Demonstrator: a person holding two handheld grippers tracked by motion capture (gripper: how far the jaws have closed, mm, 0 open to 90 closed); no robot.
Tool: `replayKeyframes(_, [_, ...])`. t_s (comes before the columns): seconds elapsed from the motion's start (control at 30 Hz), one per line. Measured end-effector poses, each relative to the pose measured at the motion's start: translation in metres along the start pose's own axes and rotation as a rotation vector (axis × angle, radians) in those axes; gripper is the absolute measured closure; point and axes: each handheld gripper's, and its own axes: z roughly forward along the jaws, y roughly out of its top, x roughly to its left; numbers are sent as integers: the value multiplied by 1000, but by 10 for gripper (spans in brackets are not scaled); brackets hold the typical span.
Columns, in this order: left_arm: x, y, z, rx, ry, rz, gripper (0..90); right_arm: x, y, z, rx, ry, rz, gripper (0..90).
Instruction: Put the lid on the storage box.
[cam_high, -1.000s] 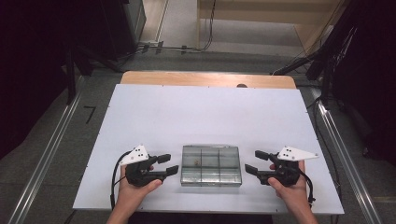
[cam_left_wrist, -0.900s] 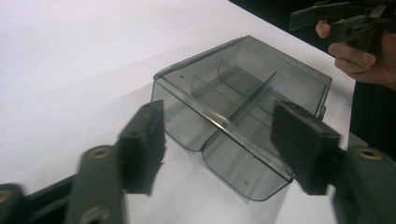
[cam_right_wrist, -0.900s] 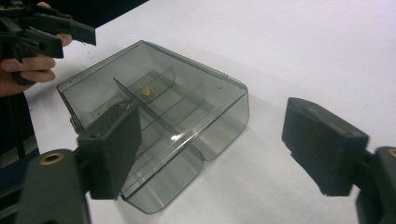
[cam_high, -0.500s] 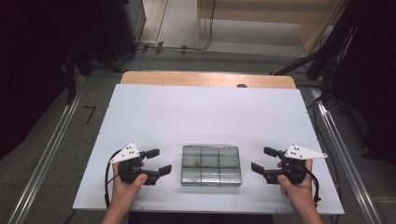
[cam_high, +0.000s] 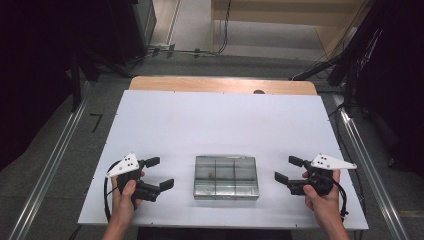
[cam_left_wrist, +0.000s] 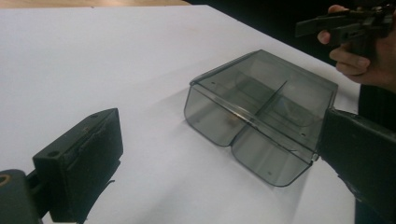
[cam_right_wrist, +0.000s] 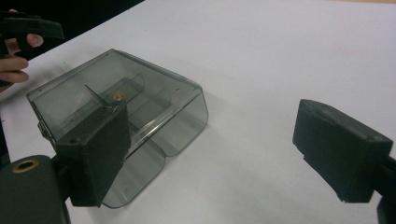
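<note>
A smoky clear plastic compartment box (cam_high: 226, 177) lies flat near the table's front edge, also seen as the box (cam_left_wrist: 261, 112) and the box (cam_right_wrist: 154, 107). A small brownish item (cam_high: 211, 174) sits in one of its compartments, the same item (cam_right_wrist: 118, 96) showing through the lid. My left gripper (cam_high: 160, 173) is left of the box and apart from it; its jaws have just been opening and hold nothing. My right gripper (cam_high: 288, 169) is right of the box, clear of it, its jaws also just opened wider and empty. Both point at the box.
The white table top (cam_high: 225, 125) stretches bare beyond the box to a wooden strip (cam_high: 222, 84) at its far edge. Metal rails (cam_high: 55, 165) run along both sides on the floor. Cables trail from both grippers toward the person.
Both grippers have drawn back from the box ends, the left one farther to the left. The jaws of both stand wider apart than before. The box has stayed put.
</note>
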Motion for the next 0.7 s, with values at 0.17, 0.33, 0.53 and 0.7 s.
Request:
replayKeyframes(0.17, [5,-3,-4,-4,7,1,0,-5,-2,-3,-13,-11,7,95])
replayKeyframes(0.33, [10,-5,-8,-8,26,-4,0,-11,-4,-5,-19,-16,18,85])
replayKeyframes(0.53, [15,-8,-14,-11,44,-13,0,-16,-6,-9,-26,-34,17,82])
replayKeyframes(0.7, [19,-11,-17,-6,62,-13,0,-21,-8,-11,-30,-46,24,76])
